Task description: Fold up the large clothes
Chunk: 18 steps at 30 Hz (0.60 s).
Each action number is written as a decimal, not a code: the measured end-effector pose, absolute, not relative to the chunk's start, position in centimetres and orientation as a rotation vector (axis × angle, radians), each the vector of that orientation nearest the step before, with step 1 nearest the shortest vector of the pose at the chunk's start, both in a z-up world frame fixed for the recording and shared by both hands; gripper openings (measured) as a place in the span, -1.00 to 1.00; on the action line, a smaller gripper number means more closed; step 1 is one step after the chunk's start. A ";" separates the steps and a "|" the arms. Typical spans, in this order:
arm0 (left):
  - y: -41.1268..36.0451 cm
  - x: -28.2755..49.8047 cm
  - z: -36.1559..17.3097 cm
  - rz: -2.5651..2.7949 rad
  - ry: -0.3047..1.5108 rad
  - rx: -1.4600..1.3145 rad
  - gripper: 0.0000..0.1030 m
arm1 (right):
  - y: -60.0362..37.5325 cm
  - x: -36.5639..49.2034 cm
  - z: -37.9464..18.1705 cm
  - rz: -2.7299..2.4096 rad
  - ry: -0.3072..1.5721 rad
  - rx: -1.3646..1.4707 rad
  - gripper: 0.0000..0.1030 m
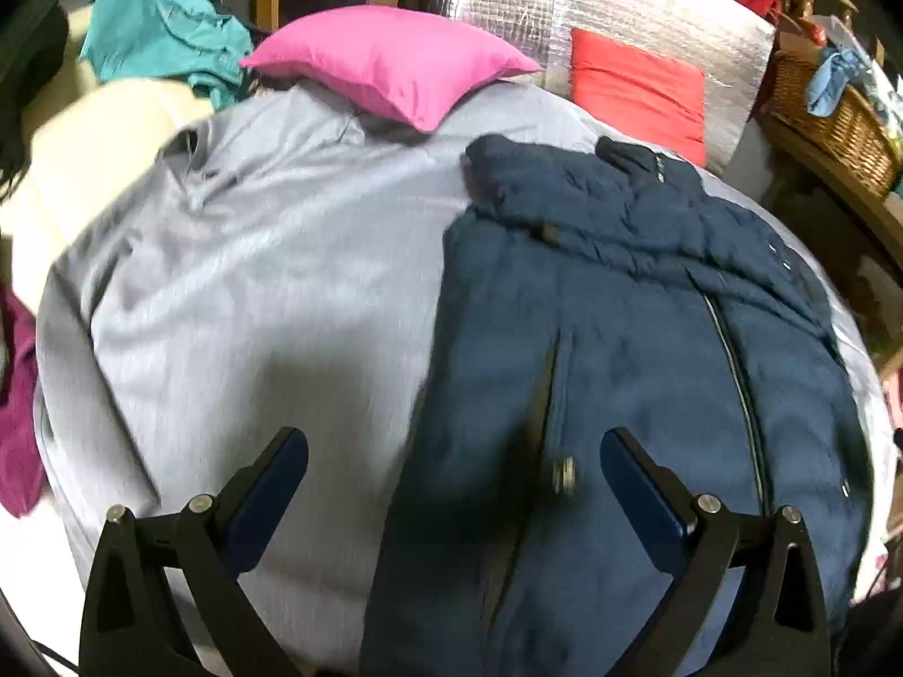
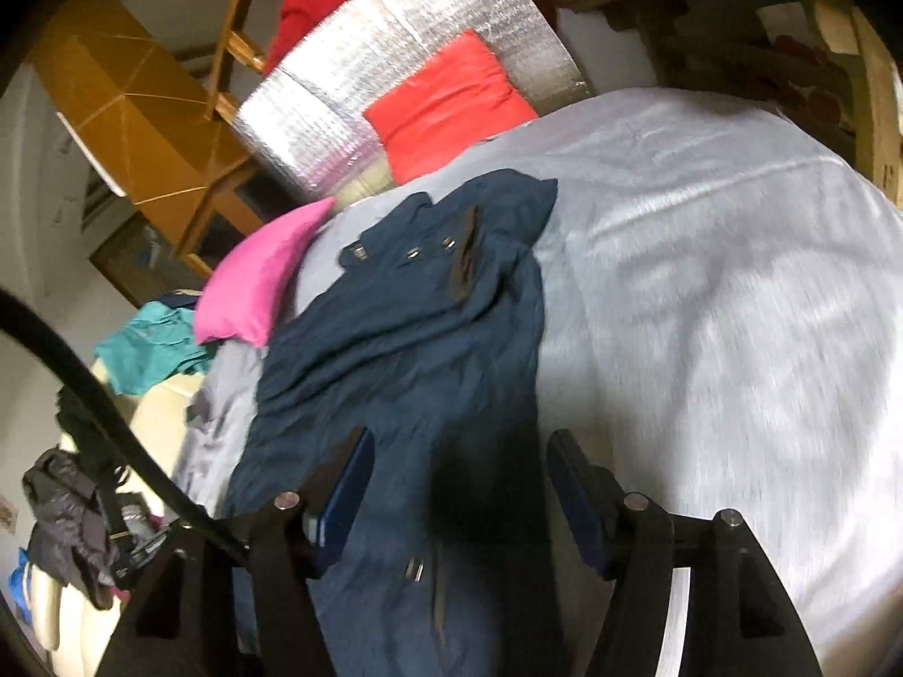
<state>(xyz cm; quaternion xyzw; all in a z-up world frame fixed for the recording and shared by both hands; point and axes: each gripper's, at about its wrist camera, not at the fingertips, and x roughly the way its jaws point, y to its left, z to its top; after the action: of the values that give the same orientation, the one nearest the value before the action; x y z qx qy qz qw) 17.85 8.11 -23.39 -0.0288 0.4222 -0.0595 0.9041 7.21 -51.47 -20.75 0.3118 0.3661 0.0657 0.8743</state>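
Observation:
A dark navy jacket (image 1: pixel 621 338) lies spread on a grey bed sheet (image 1: pixel 254 282), collar toward the far end, zip and snaps showing. My left gripper (image 1: pixel 454 445) is open and empty, held above the jacket's lower left part. In the right wrist view the jacket (image 2: pixel 406 338) lies left of centre on the grey sheet (image 2: pixel 705 282). My right gripper (image 2: pixel 460 445) is open and empty above the jacket's lower half.
A pink pillow (image 1: pixel 389 62) and a red cushion (image 1: pixel 638 90) lie at the bed's head against a silver foil panel (image 1: pixel 621 5). Teal cloth (image 1: pixel 163 39) lies at the far left. A wicker basket (image 1: pixel 829 113) stands on the right. Dark clothes (image 2: pixel 73 513) lie beside the bed.

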 end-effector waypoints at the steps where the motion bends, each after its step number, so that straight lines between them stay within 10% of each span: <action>1: 8.5 17.0 -23.6 -0.130 0.877 -0.062 1.00 | -51.2 6.5 -20.8 0.142 0.761 0.652 0.41; 18: 13.0 13.6 -29.0 -0.234 1.109 -0.358 0.99 | -50.5 0.6 -25.7 0.149 0.954 0.702 0.46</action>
<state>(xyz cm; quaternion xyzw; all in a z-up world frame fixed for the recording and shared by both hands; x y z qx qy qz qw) 13.59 12.97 -29.00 -0.1687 0.5222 -0.1105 0.8286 0.59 -50.46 -25.75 0.3306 0.4491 0.0703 0.8271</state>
